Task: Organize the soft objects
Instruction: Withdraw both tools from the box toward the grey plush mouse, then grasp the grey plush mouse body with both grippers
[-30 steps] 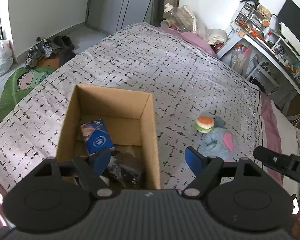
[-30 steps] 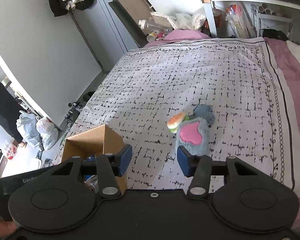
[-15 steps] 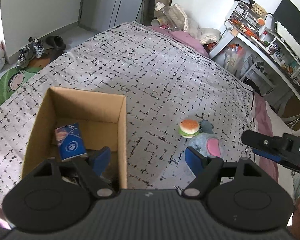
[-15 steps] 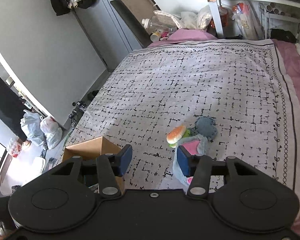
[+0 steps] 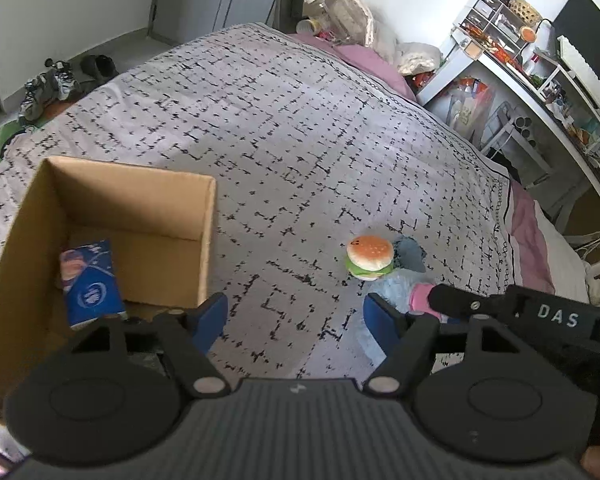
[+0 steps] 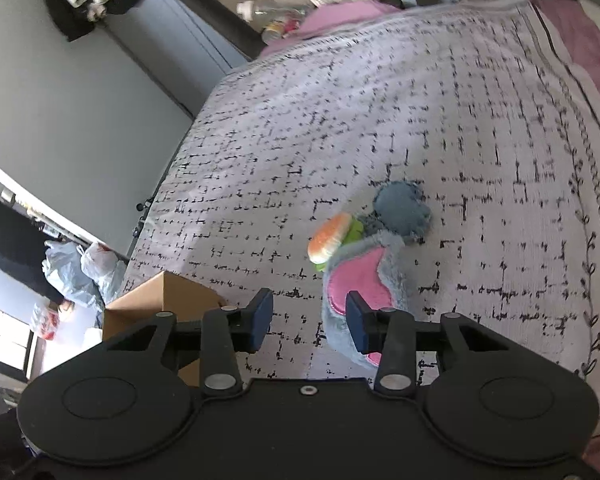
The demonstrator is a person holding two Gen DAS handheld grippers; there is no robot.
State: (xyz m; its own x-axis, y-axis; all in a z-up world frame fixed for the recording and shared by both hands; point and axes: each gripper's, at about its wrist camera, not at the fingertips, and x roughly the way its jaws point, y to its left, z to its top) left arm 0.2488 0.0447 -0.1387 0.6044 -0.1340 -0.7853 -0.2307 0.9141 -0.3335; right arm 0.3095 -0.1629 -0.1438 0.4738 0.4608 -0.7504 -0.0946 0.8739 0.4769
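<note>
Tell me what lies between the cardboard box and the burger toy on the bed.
Nothing: only bare patterned bedspread separates the cardboard box from the burger toy, shown best in the left wrist view.

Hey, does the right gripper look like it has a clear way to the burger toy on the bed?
Probably yes. The burger toy lies in the open ahead of the right gripper, whose jaws are closing on nothing. Only the gray plush leans against it on one side.
</note>
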